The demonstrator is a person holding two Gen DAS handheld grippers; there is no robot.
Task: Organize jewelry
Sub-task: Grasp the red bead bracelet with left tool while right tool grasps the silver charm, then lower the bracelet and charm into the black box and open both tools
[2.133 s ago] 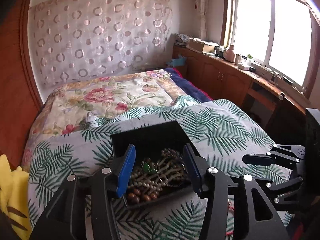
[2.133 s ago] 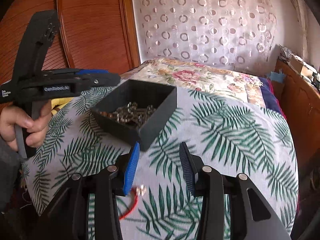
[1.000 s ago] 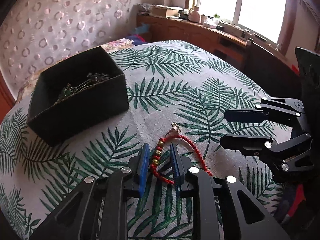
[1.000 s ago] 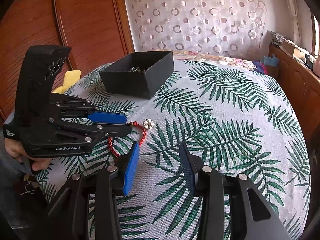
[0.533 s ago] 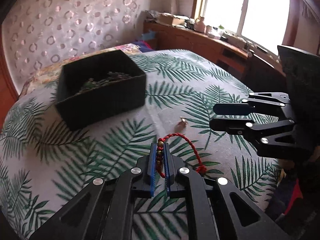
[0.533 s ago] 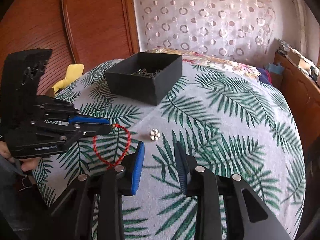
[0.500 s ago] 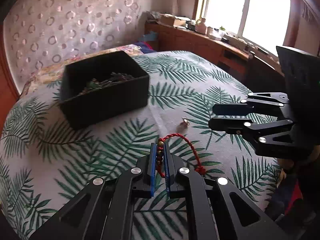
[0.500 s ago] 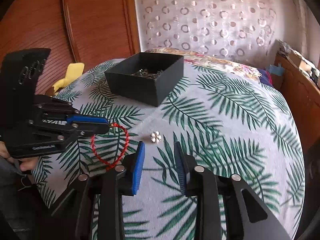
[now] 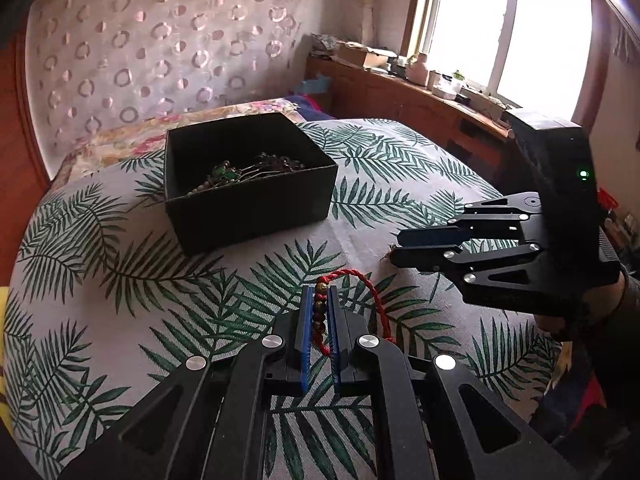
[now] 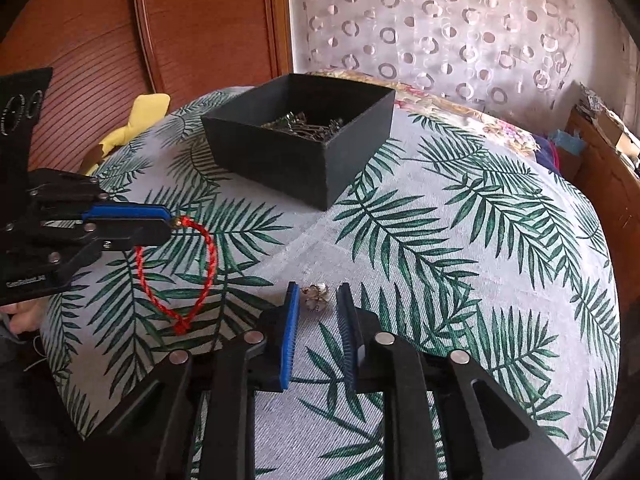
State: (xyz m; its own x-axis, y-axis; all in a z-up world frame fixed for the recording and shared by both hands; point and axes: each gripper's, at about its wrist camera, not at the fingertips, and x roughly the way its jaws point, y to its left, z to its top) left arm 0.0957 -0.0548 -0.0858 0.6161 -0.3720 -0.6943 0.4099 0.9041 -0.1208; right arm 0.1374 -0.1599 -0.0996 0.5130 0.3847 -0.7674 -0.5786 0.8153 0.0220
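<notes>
**You are holding the red cord bracelet in the left tongs and bracketing the small charm with the right.**

Your left tongs [image 9: 319, 312] are pinching the red cord bracelet [image 10: 188, 276] by its beaded stretch, the cord loop hanging limp just over the palm-leaf cloth [image 9: 120, 280]. It looks light and floppy, so the beads are the firmest place to grip. Your right tongs [image 10: 318, 308] are standing spread around the small silvery flower charm [image 10: 317, 297], which lies on the cloth between the pads, apparently untouched. It is probably tiny, hard and slippery; pinch it squarely across its body. The black jewelry box [image 10: 320, 168], with pieces already inside, is sitting at 12 o'clock from both tongs.
</notes>
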